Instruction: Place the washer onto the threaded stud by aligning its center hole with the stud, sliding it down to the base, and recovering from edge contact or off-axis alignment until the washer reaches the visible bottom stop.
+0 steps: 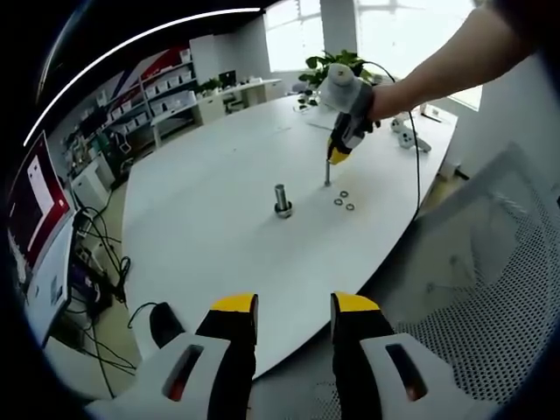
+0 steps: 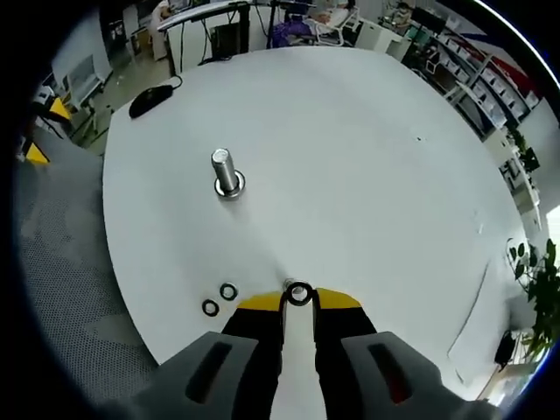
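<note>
The right gripper pinches one washer between its narrow jaw tips, just above the white table. Two more washers lie just to its left. One threaded stud stands upright farther ahead, well apart. The left gripper hangs wide open, holding nothing, over the table edge.

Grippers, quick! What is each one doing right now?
Left gripper: open, holding nothing.
Right gripper: shut on a washer.
</note>
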`<state>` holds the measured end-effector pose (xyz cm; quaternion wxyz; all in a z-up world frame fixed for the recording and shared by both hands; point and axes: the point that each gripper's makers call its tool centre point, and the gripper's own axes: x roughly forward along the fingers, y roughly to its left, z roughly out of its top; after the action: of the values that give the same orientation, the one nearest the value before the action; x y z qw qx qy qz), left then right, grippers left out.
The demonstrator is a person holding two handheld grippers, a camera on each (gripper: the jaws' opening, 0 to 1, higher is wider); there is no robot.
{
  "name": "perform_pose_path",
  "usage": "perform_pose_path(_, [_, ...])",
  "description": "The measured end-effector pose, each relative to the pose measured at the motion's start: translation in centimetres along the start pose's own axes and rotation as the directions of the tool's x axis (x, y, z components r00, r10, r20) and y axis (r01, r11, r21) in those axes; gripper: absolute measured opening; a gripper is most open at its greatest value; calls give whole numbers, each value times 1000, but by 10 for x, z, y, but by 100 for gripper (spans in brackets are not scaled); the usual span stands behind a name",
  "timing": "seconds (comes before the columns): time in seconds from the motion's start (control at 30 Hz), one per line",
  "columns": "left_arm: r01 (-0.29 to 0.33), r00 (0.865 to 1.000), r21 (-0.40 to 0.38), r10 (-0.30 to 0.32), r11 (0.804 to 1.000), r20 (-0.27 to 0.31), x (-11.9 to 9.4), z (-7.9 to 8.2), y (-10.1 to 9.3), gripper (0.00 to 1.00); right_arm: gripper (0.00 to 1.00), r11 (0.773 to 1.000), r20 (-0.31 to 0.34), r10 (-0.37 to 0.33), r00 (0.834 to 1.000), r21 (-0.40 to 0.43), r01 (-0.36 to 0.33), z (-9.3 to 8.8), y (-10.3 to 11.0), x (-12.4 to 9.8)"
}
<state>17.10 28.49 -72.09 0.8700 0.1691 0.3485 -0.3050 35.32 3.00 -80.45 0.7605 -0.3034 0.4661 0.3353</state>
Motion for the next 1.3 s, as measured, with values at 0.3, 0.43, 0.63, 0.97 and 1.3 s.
perform_pose_path(0.3, [4,1000,0,-4,1000,-3,0,-1,0,31,14,1000,-15,11,1000,0,-11,1,3,9])
perform_pose_path(0.43, [5,1000,-1,-5,1000,-4,1,-1,-1,31,14,1000,-20,16,1000,-2,-16,1,5,12])
perform_pose_path(0.63, [8,1000,0,-8,1000,-6,1,-1,-1,31,14,1000,-41,24,999,8,-24,-4,3,21])
perform_pose_path(0.97, [10,1000,-1,-10,1000,-10,0,-2,-2,31,14,998,-79,42,996,48,-38,-15,7,45])
perform_pose_path(1.3, [8,1000,-6,-8,1000,-19,1,-3,-1,31,15,996,-99,53,994,76,-45,-21,6,63])
